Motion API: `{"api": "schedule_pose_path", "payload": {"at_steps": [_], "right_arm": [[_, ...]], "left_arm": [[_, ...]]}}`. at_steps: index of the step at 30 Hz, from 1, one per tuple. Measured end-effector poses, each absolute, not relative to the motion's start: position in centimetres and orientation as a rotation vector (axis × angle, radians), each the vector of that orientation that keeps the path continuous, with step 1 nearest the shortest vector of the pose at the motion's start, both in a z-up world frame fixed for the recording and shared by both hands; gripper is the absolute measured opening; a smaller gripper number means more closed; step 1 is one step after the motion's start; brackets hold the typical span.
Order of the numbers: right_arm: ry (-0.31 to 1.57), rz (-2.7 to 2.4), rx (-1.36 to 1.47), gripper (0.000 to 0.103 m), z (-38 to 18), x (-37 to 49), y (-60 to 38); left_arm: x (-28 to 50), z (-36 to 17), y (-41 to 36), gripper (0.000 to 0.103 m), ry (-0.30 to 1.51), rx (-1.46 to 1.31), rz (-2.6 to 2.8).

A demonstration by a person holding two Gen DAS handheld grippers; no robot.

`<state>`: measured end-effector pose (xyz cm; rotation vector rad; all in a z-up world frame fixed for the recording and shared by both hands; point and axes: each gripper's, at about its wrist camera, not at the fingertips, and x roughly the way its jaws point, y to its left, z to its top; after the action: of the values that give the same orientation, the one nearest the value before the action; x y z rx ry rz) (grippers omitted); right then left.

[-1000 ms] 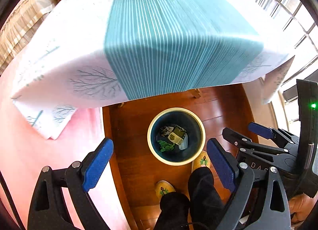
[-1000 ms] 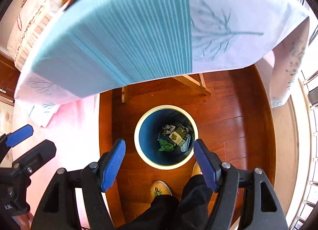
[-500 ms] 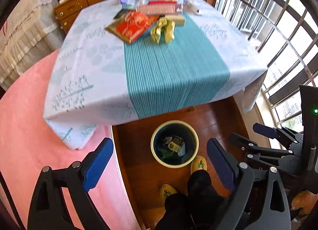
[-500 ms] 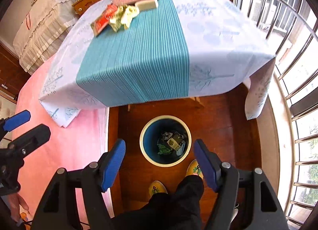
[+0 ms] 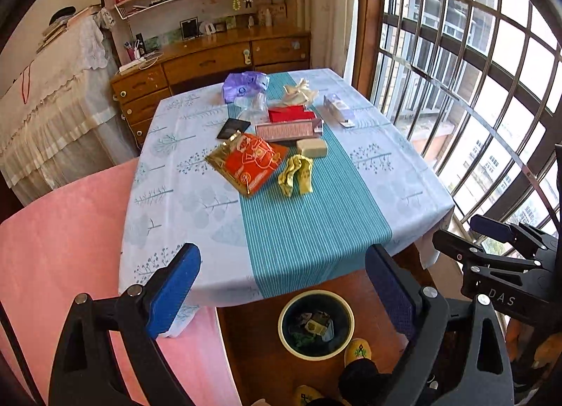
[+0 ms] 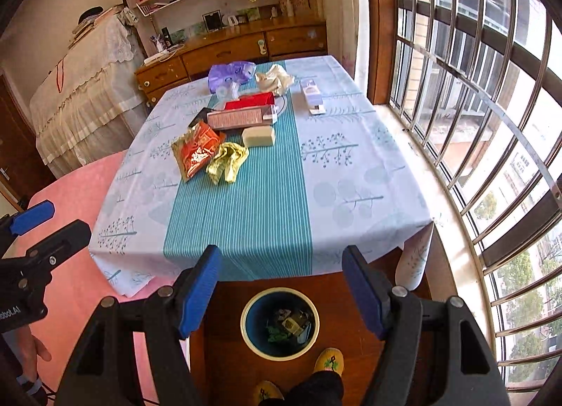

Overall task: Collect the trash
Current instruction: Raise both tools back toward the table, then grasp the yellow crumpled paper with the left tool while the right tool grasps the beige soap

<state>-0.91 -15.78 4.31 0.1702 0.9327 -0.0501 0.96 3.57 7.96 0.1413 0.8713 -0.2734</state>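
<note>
A round bin (image 5: pixel 316 324) with scraps inside stands on the wood floor below the table's near edge; it also shows in the right wrist view (image 6: pixel 280 323). On the table lie an orange snack bag (image 5: pixel 247 163), a crumpled yellow wrapper (image 5: pixel 296 174), a beige block (image 5: pixel 311 148), a pink box (image 5: pixel 288 130), a purple bag (image 5: pixel 244 85) and crumpled white paper (image 5: pixel 298 91). My left gripper (image 5: pixel 282 292) is open and empty above the bin. My right gripper (image 6: pixel 281 292) is open and empty, level beside it.
The table (image 6: pixel 351 174) has a white and teal cloth. A pink cover (image 5: pixel 59 248) lies to the left. A barred window (image 6: pixel 474 107) runs along the right. A wooden dresser (image 5: pixel 210 61) stands behind. Yellow slippers (image 6: pixel 328 360) are by the bin.
Both grippers have tilted up and back from looking down into the bin, so the whole tabletop and the room behind now show. Both stay open and empty.
</note>
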Motion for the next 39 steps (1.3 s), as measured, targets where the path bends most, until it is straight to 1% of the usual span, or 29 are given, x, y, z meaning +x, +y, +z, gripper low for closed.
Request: {"api": "schedule_pose_path", "payload": {"at_steps": [5,9,15,26,27,29,30,32,33,35,36,38,39], "right_arm": [[0.893,-0.053,0.138,0.072,5.6,0.7,-15.8],[0.894,-0.022,0.101,0.071,5.6,3.3,-15.9],[0.932,0.05,0.076,0.071,3.6,9.2,-17.5],[1.105,0.226,0.073,0.071,-2.1,20.1,-22.6],[1.119,0.243,0.073,0.071,-2.6,20.8,-22.9],[1.147,0.279,0.069,0.071,-3.6,22.1,-23.2],[1.156,0.295,0.065,0.071,-3.9,22.8,-23.3],[1.175,0.329,0.062,0.071,-4.7,24.1,-23.4],[1.184,0.344,0.063,0.071,-5.0,24.7,-23.3],[1.198,0.377,0.073,0.071,-5.5,25.9,-23.1],[1.202,0.39,0.079,0.071,-5.7,26.4,-22.9],[1.207,0.417,0.09,0.071,-6.0,27.2,-22.3],[1.209,0.426,0.095,0.071,-6.2,27.5,-22.0]], "left_arm": [[3.5,8.6,3.9,0.094,0.874,0.087,-0.282],[5.9,7.5,3.3,0.094,0.908,0.068,-0.28],[11.4,3.7,1.0,0.094,1.025,0.02,-0.305],[22.4,-4.7,-3.8,0.093,1.225,0.021,-0.137],[23.2,-5.5,-4.1,0.091,1.243,0.013,-0.119],[24.5,-6.8,-4.5,0.078,1.275,-0.002,-0.104],[25.1,-7.5,-4.7,0.075,1.294,-0.005,-0.099],[26.0,-8.6,-5.2,0.063,1.325,-0.004,-0.088],[26.4,-9.0,-5.4,0.061,1.336,-0.002,-0.078],[26.9,-9.6,-5.5,0.047,1.348,-0.013,-0.066],[27.0,-9.7,-5.5,0.046,1.35,-0.022,-0.063],[27.0,-9.6,-5.6,0.036,1.338,-0.034,-0.057],[26.9,-9.5,-5.7,0.035,1.332,-0.035,-0.056]]}}
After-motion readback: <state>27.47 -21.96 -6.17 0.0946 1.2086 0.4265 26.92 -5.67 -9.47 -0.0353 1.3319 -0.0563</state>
